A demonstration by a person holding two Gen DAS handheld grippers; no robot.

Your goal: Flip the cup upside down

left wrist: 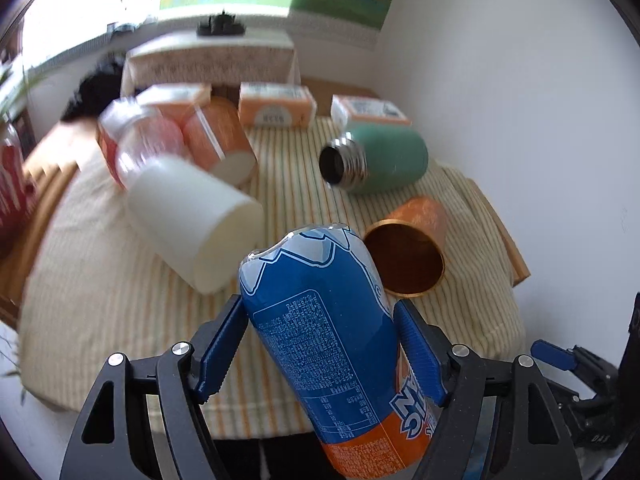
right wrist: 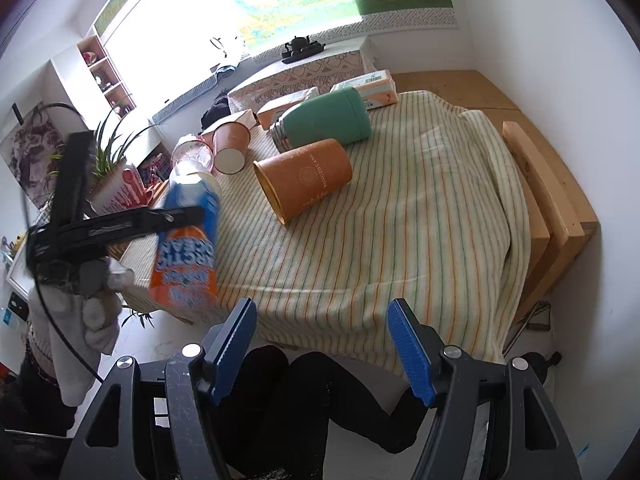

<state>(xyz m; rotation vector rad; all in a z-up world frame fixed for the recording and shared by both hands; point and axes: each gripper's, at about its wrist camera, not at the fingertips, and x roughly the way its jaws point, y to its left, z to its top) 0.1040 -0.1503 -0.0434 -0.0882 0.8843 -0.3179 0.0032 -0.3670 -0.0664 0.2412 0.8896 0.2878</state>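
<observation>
A blue and orange drinks-can-shaped cup [left wrist: 328, 340] is clamped between the blue pads of my left gripper [left wrist: 320, 306], which is shut on it. In the right wrist view the same cup [right wrist: 188, 240] hangs tilted in the air over the table's left edge, its lettering upside down and its orange end lowest. A gloved hand [right wrist: 100, 292] holds the left gripper [right wrist: 188, 216]. My right gripper [right wrist: 320, 308] stands open and empty in front of the table's near edge.
On the striped cloth [right wrist: 400, 220] lie an orange cup [right wrist: 304, 178], a green flask [right wrist: 328, 120], a white cup [left wrist: 192, 220], an orange paper cup [right wrist: 230, 144] and a clear glass [right wrist: 192, 154]. Tissue packs [left wrist: 276, 104] line the back. A wooden edge [right wrist: 560, 208] is at right.
</observation>
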